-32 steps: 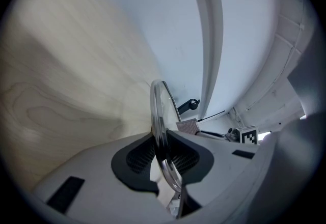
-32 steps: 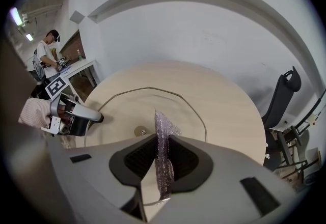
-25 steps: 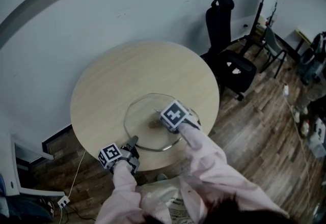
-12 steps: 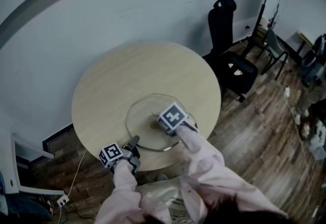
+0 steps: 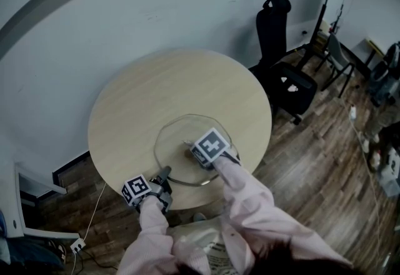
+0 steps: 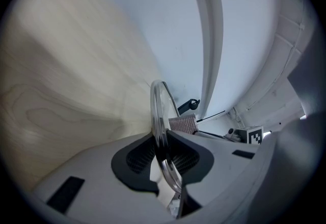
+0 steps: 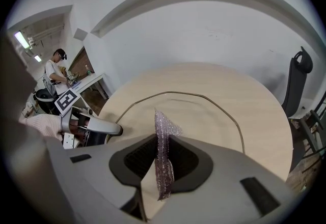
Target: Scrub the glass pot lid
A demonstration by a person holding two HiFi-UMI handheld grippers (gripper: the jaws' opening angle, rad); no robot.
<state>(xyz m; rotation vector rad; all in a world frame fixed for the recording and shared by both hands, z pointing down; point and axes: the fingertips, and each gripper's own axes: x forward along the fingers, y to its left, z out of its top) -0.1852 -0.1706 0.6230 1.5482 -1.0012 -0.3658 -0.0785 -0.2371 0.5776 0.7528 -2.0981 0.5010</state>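
The glass pot lid (image 5: 174,145) lies on the round wooden table (image 5: 156,86), just below the centre of the head view. The left gripper (image 5: 164,173) is clamped on the lid's rim (its lower-left edge). The right gripper (image 5: 190,144), over the lid's middle, pinches a glittery scrubbing cloth (image 7: 163,159).

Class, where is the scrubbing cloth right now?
In the right gripper view, the scrubbing cloth is pinched in the right gripper, over the glass lid on the round table.
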